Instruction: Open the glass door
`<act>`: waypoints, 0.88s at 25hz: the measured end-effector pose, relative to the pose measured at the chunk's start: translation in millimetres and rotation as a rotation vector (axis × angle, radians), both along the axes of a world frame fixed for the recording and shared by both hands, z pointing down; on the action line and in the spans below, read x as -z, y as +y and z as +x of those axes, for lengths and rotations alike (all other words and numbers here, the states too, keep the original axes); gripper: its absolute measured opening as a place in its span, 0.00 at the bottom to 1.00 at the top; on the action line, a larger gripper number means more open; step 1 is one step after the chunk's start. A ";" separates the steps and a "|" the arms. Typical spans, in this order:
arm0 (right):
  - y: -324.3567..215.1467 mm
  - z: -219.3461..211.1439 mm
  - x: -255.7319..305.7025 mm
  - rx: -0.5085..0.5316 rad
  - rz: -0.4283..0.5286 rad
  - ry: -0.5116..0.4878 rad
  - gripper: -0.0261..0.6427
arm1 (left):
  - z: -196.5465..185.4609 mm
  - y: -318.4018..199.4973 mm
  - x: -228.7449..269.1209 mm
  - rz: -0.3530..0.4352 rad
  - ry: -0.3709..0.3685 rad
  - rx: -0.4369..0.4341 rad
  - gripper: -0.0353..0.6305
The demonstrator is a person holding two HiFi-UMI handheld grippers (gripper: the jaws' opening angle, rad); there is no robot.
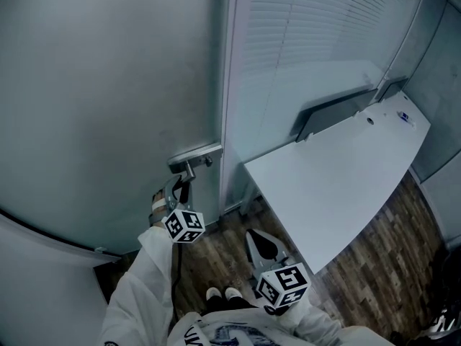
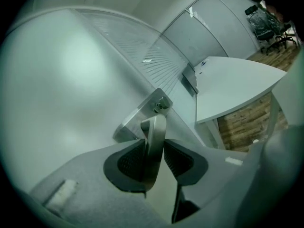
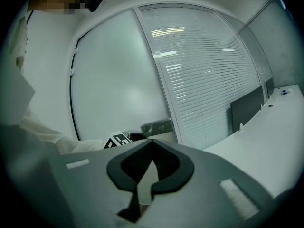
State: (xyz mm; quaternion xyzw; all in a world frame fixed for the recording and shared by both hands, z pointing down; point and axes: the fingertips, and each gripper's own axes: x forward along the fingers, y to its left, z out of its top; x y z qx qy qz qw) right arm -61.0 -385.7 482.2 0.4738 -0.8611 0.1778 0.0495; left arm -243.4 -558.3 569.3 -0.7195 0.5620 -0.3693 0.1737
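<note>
The frosted glass door (image 1: 108, 85) fills the left of the head view, with a metal lock plate (image 1: 194, 152) at its right edge. From the plate a lever handle (image 1: 189, 171) hangs down. My left gripper (image 1: 176, 191) is at that lever. In the left gripper view the handle (image 2: 156, 127) runs between the pads below the plate (image 2: 142, 109), and my left gripper (image 2: 154, 140) is shut on it. My right gripper (image 1: 259, 240) is held lower and to the right, away from the door. Its jaws (image 3: 152, 144) meet at the tips with nothing in them.
A white desk (image 1: 338, 186) stands right of the door, its corner close to my right gripper. Behind it are a glass wall with blinds (image 1: 310, 27) and a dark panel (image 1: 324, 114). The floor (image 1: 216, 254) is wood. Office chairs (image 2: 268, 23) stand far off.
</note>
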 end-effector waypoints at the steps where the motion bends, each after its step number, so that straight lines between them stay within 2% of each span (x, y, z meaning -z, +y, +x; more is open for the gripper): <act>1: 0.2 2.4 -1.0 -0.001 -0.003 -0.003 0.05 | 2.2 4.2 0.0 -0.004 -0.001 0.000 0.24; 6: 2.3 5.8 -1.4 0.010 -0.005 -0.018 0.05 | 13.8 28.6 0.1 -0.045 -0.004 -0.005 0.25; 12: 6.2 9.4 -2.6 0.023 -0.001 -0.028 0.05 | 23.0 60.1 -1.8 -0.082 -0.051 -0.017 0.25; 17: 8.6 11.6 2.6 0.038 0.001 -0.041 0.05 | 27.0 80.3 10.7 -0.089 -0.181 -0.009 0.28; 22: 11.9 13.8 6.0 0.066 0.004 -0.055 0.05 | 29.9 92.8 12.0 -0.126 -0.219 0.003 0.29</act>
